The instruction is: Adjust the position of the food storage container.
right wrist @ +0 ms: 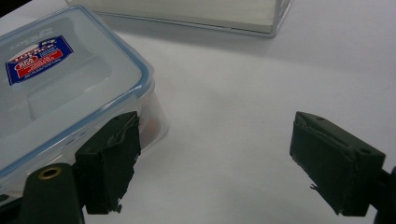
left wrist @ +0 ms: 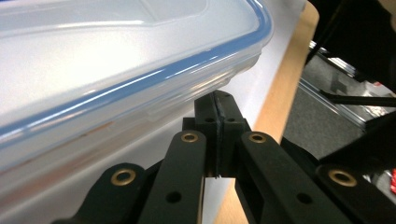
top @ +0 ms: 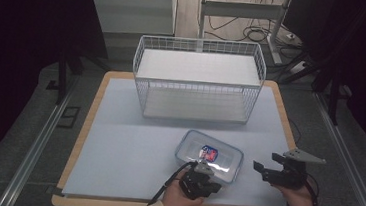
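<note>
- Forearms and sleeve cuffs come in at the bottom edge of the high view, cut off by the frame; each hand carries a tool.
- Pale blue sheeting covers the counter (top: 117, 142), with a wooden rim showing round it; beyond lie grey floor, metal rails, cables and table legs, and both sides of the room are too dark to make out.
- White wire basket (top: 198, 79) stands at the far middle of the counter, its inside lined with white board.
- Clear lidded box (top: 209, 155) with a blue seal rim lies on the sheet in front of the basket, near the front edge; a blue-and-red label sits on its lid, the print too small to read. Its contents are blurred by the plastic.
- Right tool (right wrist: 215, 158) hovers just beside the box's right end, jaws spread wide with nothing between them.
- Left tool (left wrist: 217, 135) is at the box's near edge, jaws pressed together; whether they pinch a lid flap is hidden under the rim.
</note>
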